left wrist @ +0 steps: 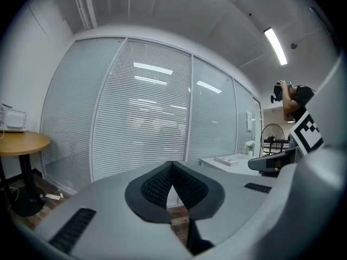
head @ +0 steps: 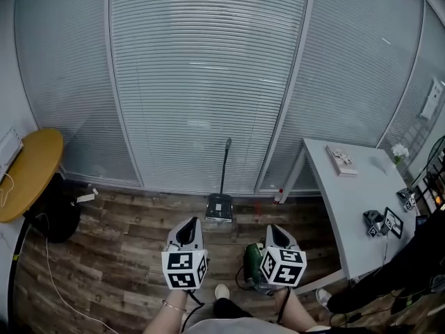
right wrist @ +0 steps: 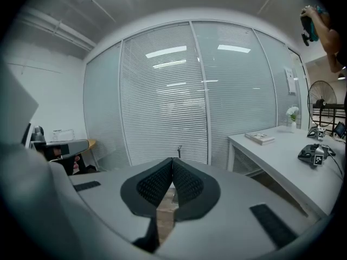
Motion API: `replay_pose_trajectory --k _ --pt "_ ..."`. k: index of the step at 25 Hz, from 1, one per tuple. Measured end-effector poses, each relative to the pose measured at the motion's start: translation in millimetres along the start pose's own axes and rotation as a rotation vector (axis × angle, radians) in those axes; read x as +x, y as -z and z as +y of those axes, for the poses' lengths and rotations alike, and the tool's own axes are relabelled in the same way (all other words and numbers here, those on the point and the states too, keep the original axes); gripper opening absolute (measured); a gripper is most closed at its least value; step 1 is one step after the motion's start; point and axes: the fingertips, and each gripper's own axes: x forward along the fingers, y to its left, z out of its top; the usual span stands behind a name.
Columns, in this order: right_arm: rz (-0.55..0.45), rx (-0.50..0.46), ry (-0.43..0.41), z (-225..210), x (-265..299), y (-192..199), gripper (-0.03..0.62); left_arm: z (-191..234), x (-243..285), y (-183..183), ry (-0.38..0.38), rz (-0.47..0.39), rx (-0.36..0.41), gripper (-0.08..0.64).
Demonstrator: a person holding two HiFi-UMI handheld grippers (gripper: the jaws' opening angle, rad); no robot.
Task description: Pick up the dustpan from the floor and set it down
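Glass wall (head: 201, 82): tall panels with closed slatted blinds, filling the far side of the room.
Floor (head: 125, 242): dark wood planks; a thin white cable (head: 49, 270) trails over it at the left.
White table (head: 354, 207): at the right, one end against the glass; a book (head: 342, 160) and a small white flower (head: 400, 149) sit at its far end.
Round table (head: 28, 172): yellow top, at the left edge of the head view.
Left gripper (head: 187, 225): held low in front of the person and aimed at the glass; jaws clenched tip to tip with nothing between them.
Right gripper (head: 276, 229): beside the left one and apart from it; jaws likewise pressed together and empty.
Dustpan (head: 219, 207): on the floor at the foot of the glass wall, pan down, long handle upright; ahead of both grippers and touched by neither.
Green object (head: 252, 261): on the floor by the right gripper; what it is I cannot tell.
Shoe (head: 222, 292): light toe between the two grippers, at the bottom of the head view.
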Motion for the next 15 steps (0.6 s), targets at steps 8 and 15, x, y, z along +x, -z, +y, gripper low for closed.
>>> replay_pose_trajectory --k 8,15 --pt "0.013 -0.036 -0.026 0 70 -30 0.032 23 63 -15 -0.027 -0.005 0.001 0.017" --pt "0.017 -0.041 -0.046 1 133 -53 0.032 40 118 -20 -0.032 0.016 0.018 0.017"
